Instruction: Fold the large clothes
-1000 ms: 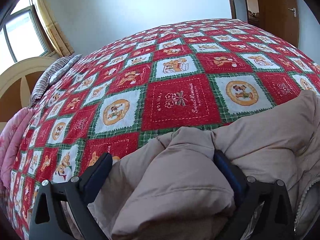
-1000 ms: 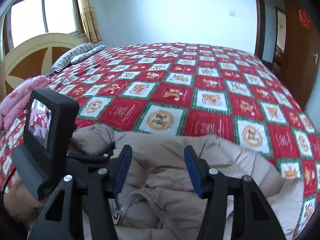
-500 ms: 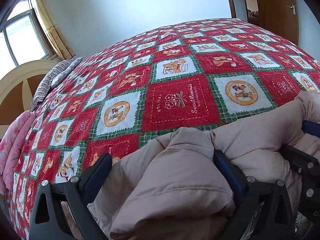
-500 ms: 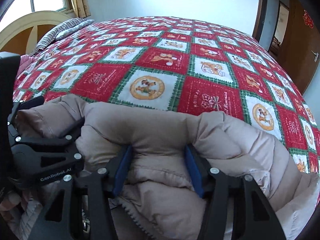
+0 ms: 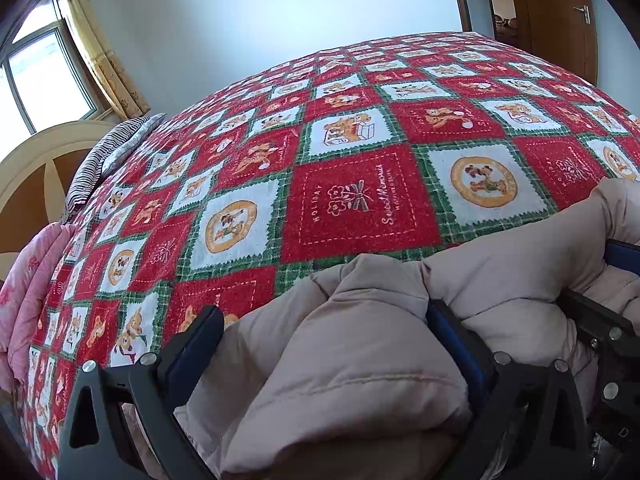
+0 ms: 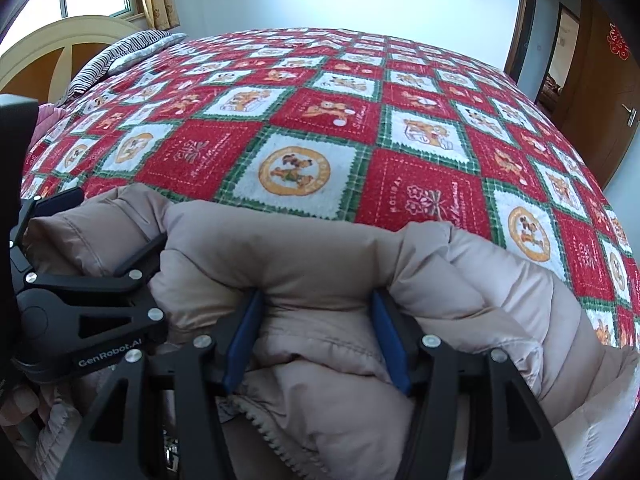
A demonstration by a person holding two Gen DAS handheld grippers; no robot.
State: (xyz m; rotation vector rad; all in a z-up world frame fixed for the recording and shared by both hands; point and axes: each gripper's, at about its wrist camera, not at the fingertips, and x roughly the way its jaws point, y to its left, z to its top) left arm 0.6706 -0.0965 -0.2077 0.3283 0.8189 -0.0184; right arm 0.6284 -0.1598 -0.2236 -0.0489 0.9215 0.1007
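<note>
While the beige puffer jacket (image 5: 352, 368) lies bunched at the near edge of the bed, a striped pillow (image 5: 108, 152) and pink quilt (image 5: 28, 280) sit at the far left by the cream headboard (image 6: 60, 48). Jacket bulk blocks most of the view between both sets of fingers. Bed is covered by a red, green and white patchwork blanket (image 6: 320, 136) with bear prints. Window with yellow curtain (image 5: 100, 48) at left, white wall behind, brown door (image 5: 560, 16) at right. Left gripper (image 5: 324, 344): fingers wide apart, a thick fold of jacket filling the gap and pressing both blue pads, grasped. Right gripper (image 6: 316, 340): fingers narrower, clamped on a jacket fold near the zipper (image 6: 260, 424). Grippers are just beside each other; each shows in the other's view.
</note>
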